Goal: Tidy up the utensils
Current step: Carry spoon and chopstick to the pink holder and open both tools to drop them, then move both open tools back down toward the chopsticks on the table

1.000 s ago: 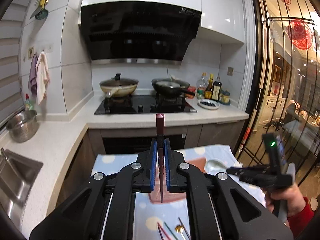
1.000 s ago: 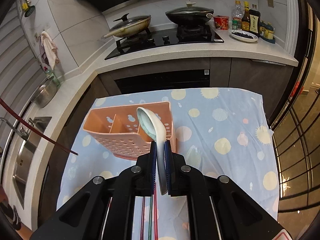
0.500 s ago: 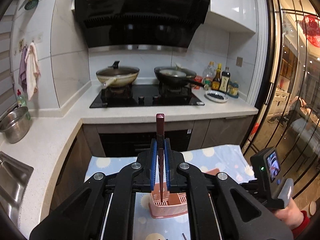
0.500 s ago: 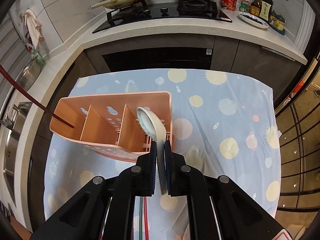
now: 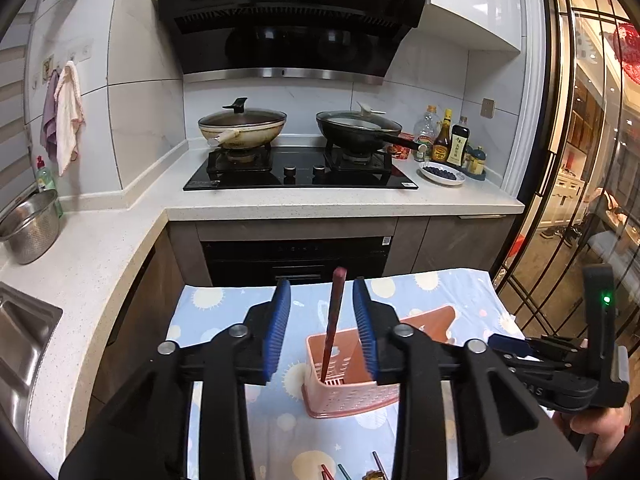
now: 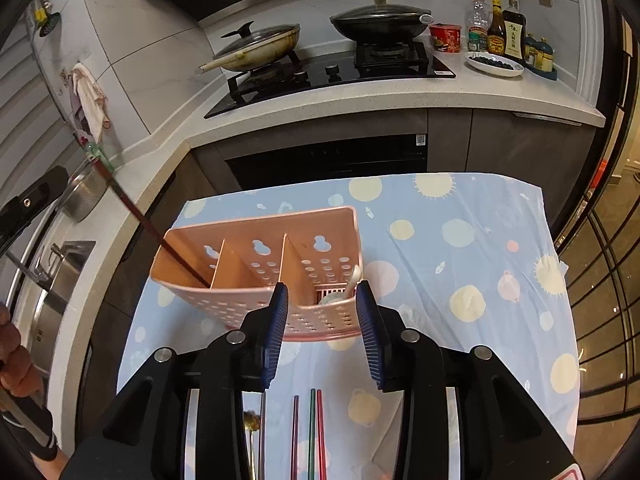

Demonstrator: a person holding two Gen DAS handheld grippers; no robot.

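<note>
A pink perforated utensil holder (image 6: 260,264) with three compartments stands on the sun-patterned blue cloth (image 6: 460,240); it also shows in the left wrist view (image 5: 352,380). A dark red chopstick (image 5: 333,320) stands loose in its left compartment, also seen in the right wrist view (image 6: 152,228). My left gripper (image 5: 323,324) is open around the chopstick without touching it. A white spoon (image 6: 348,286) lies in the right compartment. My right gripper (image 6: 322,328) is open just above it.
Several coloured chopsticks (image 6: 310,432) and a gold-ended utensil (image 6: 252,420) lie on the cloth under my right gripper. Behind the table are the counter, a hob with two pans (image 5: 296,132), bottles (image 5: 448,140) and a sink (image 5: 20,340) at left.
Both grippers opened. The left let go of the dark red chopstick into the left compartment; the right dropped the white spoon into the right compartment.
</note>
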